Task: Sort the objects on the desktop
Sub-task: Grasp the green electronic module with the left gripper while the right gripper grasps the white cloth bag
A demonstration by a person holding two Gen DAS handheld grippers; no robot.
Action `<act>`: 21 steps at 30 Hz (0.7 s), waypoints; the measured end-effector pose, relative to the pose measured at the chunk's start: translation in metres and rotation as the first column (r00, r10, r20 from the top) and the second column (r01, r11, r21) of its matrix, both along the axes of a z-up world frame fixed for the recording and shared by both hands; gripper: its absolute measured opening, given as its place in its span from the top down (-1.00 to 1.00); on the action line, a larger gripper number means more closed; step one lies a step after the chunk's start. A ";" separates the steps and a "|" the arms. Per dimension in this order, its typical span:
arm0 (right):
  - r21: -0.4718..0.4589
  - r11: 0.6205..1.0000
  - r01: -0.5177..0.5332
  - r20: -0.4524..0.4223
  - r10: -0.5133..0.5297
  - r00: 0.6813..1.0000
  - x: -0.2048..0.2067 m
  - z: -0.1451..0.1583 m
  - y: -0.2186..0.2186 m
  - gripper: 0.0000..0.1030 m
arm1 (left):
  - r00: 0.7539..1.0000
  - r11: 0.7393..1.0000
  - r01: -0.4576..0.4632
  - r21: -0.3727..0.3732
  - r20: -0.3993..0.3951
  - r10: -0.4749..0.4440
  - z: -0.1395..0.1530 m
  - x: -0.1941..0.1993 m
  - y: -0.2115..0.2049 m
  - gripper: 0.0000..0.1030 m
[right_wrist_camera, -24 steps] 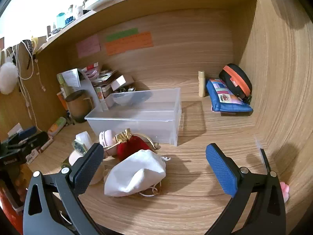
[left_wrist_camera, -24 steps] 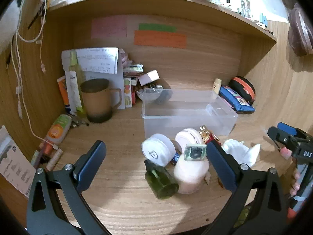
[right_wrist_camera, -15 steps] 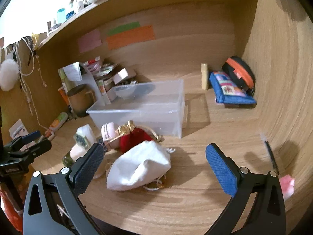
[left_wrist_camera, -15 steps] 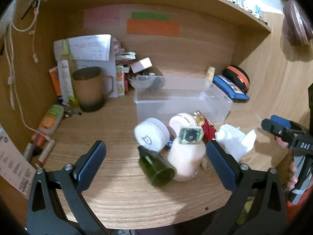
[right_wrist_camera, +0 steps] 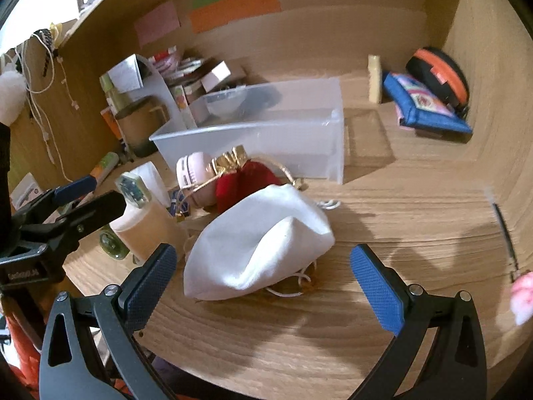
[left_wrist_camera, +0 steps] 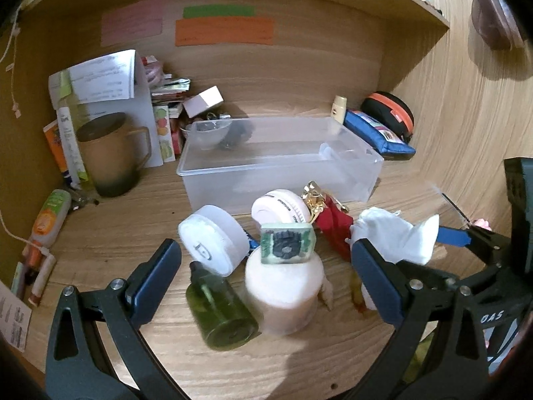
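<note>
A cluttered wooden desk point(left_wrist_camera: 110, 233) nook seen between the spread-apart blue-padded fingers of the left gripper point(left_wrist_camera: 266, 280). Between them, a green bottle point(left_wrist_camera: 220, 310) lies on its side beside a pale pink cylinder point(left_wrist_camera: 283, 296) topped by a small green square point(left_wrist_camera: 286, 243). Behind sit a white round case point(left_wrist_camera: 213, 238), a red pouch point(left_wrist_camera: 333, 226), a white cloth bag point(left_wrist_camera: 396, 236) and a clear plastic bin point(left_wrist_camera: 279, 163).

Wood-grain desk point(left_wrist_camera: 110, 233) alcove with coloured paper strips point(left_wrist_camera: 225, 30) on its back wall.
</note>
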State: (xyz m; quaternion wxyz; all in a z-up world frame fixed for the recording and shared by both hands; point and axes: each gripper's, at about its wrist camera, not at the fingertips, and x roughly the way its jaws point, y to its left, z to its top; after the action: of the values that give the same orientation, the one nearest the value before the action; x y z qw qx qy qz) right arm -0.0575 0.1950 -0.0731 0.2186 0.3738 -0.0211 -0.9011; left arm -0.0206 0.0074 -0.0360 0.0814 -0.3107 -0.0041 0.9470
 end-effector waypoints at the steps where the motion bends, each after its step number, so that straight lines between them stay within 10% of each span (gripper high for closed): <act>1: 0.002 1.000 -0.004 0.014 0.004 1.000 -0.003 -0.003 -0.002 -1.00 | 1.000 1.000 0.004 -0.003 0.002 -0.004 -0.001 -0.002 0.002 -1.00; 10: 0.018 1.000 0.009 0.091 -0.010 0.996 -0.027 -0.026 -0.013 -0.96 | 1.000 1.000 -0.019 -0.006 0.004 0.019 -0.006 -0.015 0.002 -0.98; 13: 0.016 1.000 0.017 0.099 -0.018 0.995 -0.031 -0.031 -0.012 -0.83 | 1.000 1.000 -0.012 -0.001 0.028 0.012 -0.009 -0.020 0.002 -0.59; 21: 0.027 0.999 0.019 0.067 -0.021 0.998 -0.031 -0.030 -0.015 -0.42 | 0.999 1.000 -0.020 0.002 0.043 0.020 -0.015 -0.025 0.001 -0.40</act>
State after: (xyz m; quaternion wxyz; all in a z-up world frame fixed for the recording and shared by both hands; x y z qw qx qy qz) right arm -0.0881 0.1800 -0.1031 0.2039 0.4065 -0.0204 -0.8904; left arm -0.0456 0.0079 -0.0510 0.0723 -0.3310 -0.0101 0.9408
